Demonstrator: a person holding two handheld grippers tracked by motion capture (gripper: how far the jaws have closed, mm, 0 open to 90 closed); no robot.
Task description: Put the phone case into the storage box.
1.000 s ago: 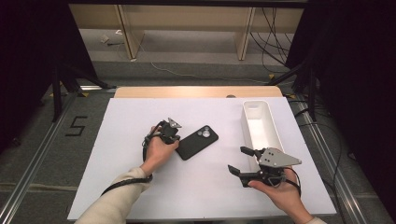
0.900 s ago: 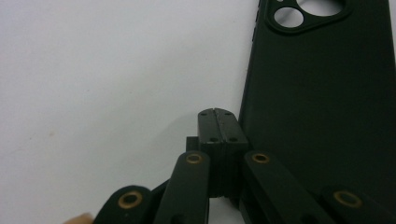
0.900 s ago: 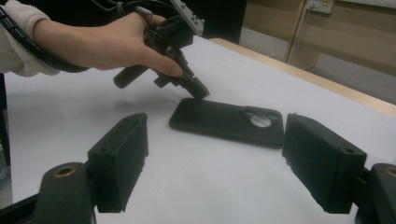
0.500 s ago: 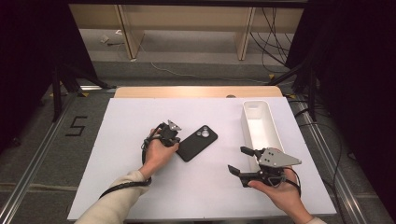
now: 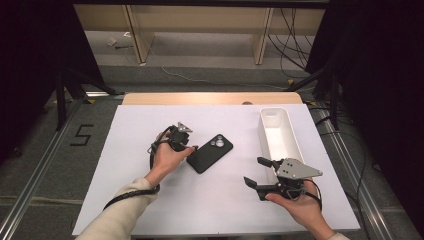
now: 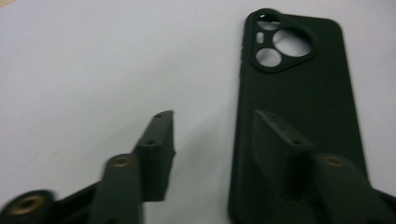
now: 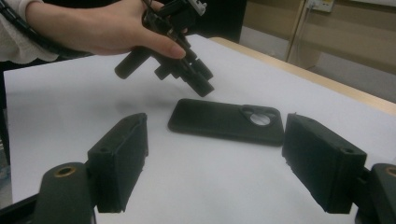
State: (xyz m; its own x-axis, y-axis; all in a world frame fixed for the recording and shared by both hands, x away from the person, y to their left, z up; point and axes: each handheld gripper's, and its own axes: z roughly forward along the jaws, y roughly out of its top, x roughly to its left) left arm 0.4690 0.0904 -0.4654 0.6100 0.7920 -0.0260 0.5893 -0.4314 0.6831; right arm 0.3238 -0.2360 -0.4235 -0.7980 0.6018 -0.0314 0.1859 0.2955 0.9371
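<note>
From above, we see the black phone case (image 5: pixel 210 153) lying flat mid-counter (image 5: pixel 150 125), our left hand-held gripper (image 5: pixel 192 148) at its near-left edge, the white tray (image 5: pixel 278 131) off right. Our right hand-held gripper (image 5: pixel 254 172) hovers spread, well apart. Left gripper view: jaws parted, one over the case (image 6: pixel 299 102), one over bare counter. Right gripper view: jaws wide, the case (image 7: pixel 224 120) beyond, the left hand-held gripper (image 7: pixel 201 81) above it.

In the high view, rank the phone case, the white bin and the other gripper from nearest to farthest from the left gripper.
1. Phone case, just beside the left gripper, toward the table's middle.
2. Right gripper, near edge, right.
3. White bin, right side; close to second.
</note>
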